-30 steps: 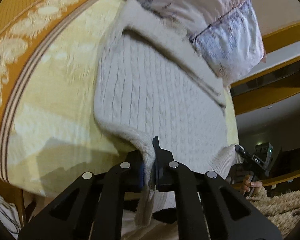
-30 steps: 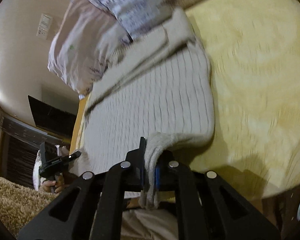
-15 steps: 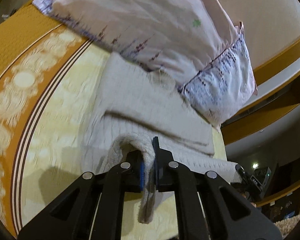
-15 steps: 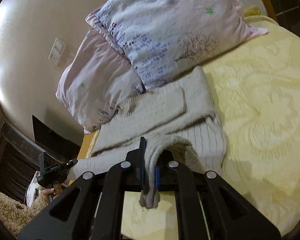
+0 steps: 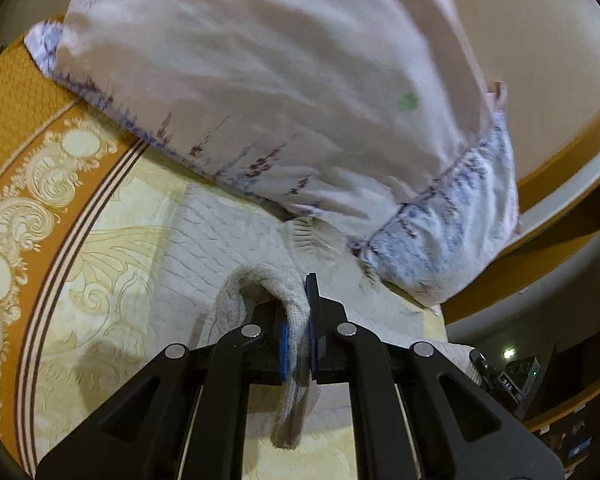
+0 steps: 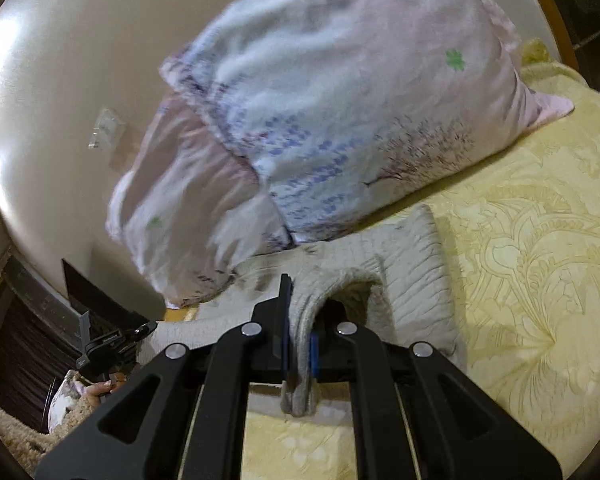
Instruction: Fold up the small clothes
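**Both grippers pinching the sweater hem**

Left gripper [image 5: 298,312] and right gripper [image 6: 298,312] each have jaws clamped on the sweater [image 5: 228,240] edge — it's lying on the bed [image 6: 540,280], right below the pillow [image 5: 280,100].

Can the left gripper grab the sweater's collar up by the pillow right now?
Probably not: the left gripper is shut on the sweater's hem, and the pillow partly overlaps the collar.

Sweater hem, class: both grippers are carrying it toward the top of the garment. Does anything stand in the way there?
Yes. The floral pillow lies over the cream sweater at its far end, covering the collar area. Both the left gripper and right gripper have jaws shut on the hem.
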`<state>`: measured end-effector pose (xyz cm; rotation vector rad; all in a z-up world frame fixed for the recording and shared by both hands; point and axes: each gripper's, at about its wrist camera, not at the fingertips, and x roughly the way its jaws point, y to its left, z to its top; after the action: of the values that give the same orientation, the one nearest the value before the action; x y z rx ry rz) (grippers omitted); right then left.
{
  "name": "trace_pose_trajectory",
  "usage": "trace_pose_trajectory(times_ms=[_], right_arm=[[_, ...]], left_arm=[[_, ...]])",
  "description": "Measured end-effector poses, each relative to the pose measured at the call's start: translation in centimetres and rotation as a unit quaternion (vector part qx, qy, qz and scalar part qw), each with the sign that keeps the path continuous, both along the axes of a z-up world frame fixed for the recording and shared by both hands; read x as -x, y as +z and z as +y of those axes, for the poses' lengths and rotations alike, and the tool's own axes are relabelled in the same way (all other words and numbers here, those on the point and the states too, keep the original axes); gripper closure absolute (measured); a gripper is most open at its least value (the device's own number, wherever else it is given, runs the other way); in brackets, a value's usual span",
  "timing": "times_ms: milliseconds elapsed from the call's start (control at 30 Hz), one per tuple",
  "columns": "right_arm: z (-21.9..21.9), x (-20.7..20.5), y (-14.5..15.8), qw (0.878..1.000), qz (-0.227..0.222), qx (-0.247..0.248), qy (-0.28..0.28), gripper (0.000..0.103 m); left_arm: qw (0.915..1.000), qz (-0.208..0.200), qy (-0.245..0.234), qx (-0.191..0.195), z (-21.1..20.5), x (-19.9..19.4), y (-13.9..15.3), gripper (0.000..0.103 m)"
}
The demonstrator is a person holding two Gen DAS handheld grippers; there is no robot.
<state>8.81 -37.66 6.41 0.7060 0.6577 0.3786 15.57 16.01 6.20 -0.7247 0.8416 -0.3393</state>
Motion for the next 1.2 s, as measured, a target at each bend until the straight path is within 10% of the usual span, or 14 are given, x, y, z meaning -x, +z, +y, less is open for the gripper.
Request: trace_pose_trajectory(times_ms=[467, 700, 833, 933, 1200], right_arm=[[-1.2, -8.9, -5.8, 0.993, 0.105, -0.035, -0.03, 0.094], [-1.0, -11.8, -6.3, 0.99, 0.124, -0.055, -0.035, 0.06], [-1.1, -11.9, -4.8, 0.992, 0.097, -0.062, -0.046, 0.052], [-1.9, -10.7, -3.7, 0.994, 0.083, -0.039, -0.054, 0.052], [-2.7, -5.9, -4.0, 0.992, 0.098, 0.065, -0.055, 0.063]], left_arm=[[0.9951, 0.074, 0.05, 0.043, -0.2, -6.3, -5.6, 0.097], [0.9897, 0.108, 0.052, 0.078, 0.0, -7.7, -6.6, 0.096], [0.9896, 0.094, 0.055, 0.094, 0.4, -8.2, -5.6, 0.045], [0.9939, 0.048, 0.071, 0.069, 0.9, -7.4, -3.3, 0.026], [0.9962, 0.039, 0.011, -0.078, 0.1, -4.1, -1.7, 0.04]])
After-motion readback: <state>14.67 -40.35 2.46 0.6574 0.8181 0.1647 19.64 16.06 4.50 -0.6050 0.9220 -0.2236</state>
